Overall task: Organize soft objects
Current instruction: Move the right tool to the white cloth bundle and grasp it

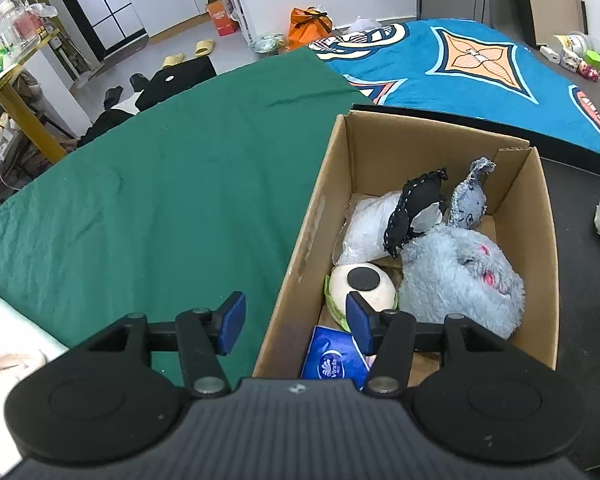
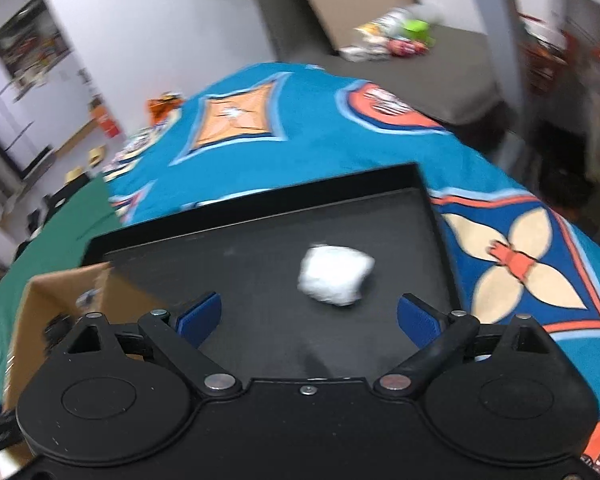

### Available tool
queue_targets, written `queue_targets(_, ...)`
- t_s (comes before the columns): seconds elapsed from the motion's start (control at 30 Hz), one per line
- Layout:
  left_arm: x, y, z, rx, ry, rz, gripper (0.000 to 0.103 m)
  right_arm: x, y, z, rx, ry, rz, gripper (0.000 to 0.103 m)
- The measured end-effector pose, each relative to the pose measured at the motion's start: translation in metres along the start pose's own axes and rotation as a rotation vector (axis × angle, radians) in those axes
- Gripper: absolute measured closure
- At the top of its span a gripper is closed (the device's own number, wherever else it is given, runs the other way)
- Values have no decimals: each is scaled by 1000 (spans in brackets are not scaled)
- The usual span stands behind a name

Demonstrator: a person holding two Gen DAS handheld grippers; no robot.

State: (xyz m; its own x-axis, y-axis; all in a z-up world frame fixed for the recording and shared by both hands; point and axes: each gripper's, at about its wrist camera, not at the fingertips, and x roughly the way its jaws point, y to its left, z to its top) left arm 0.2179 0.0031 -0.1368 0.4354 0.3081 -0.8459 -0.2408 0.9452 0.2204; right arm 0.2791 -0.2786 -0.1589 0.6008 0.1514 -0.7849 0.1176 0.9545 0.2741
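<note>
Step in hand, by my read: fetching the last loose item; right tongs (image 2: 308, 322) are lined up on the white crumpled wad (image 2: 335, 280), which lies alone on the black tray (image 2: 428, 200), centre-right of the right wrist view, just ahead of the tips; jaws stand wide, nothing between them; frame is blurred, so wad material is uncertain, tissue or plastic.

Left tongs (image 1: 296, 322) sit at lower centre of the left wrist view, jaws partly apart and empty, straddling the near left wall of the cardboard box (image 1: 300, 232); one pad over the green cloth (image 1: 160, 184), the other inside the box.

Next move needs: right tongs down and forward until the wad sits between the pads, close gently since it will squash, then carry it left to the box, whose corner shows at lower left of the right wrist view.

Count in box: one blue-grey plush (image 1: 460, 276); one black stitched fabric piece (image 1: 412, 210); one denim piece (image 1: 470, 200); one white bag-like bundle (image 1: 364, 232); one white round toy with black spot (image 1: 364, 286); one blue tissue pack (image 1: 332, 356).
Outside the box: one wad; one tray; one box.
</note>
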Motion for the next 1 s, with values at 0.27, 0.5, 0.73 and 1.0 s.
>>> queue_targets(0.27, 5, -12, 4, 18, 24, 52, 49, 26, -18, 5, 40, 12, -63, 8)
queue_targets(0.5, 13, -23, 6, 39, 38, 75, 49, 40, -14, 3, 9, 20, -72, 8)
queue_targets(0.73, 20, -27, 8, 46, 57, 94, 49, 53, -8, 1, -24, 31, -70, 11)
queue_targets(1.0, 24, -27, 10, 57, 66, 104, 49, 64, 13, -5, -155, 27, -85, 22)
